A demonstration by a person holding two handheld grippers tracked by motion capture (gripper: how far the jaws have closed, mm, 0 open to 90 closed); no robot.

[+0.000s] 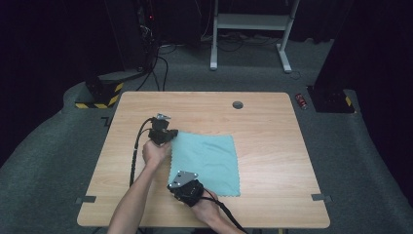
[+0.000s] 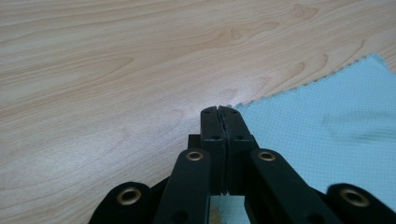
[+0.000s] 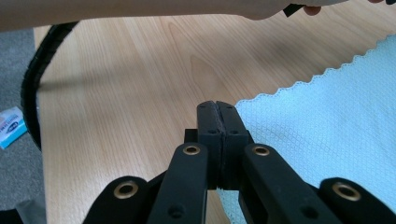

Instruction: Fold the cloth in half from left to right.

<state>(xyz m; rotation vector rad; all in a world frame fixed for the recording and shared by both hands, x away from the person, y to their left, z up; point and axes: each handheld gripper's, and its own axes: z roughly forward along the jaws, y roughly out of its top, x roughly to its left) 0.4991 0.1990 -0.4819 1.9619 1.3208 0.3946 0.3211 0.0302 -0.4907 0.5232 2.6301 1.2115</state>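
Note:
A light teal cloth lies spread flat on the wooden table. My left gripper is at the cloth's far left corner. In the left gripper view its jaws are pressed together, with the cloth running in under their tips. My right gripper is at the near left corner. In the right gripper view its jaws are also together, and the scalloped edge of the cloth meets them. Both corners look pinched.
A round cable hole is near the table's far edge. The left gripper's black cable trails down the table's left side. The left forearm crosses the top of the right gripper view. A white desk frame stands on the floor behind.

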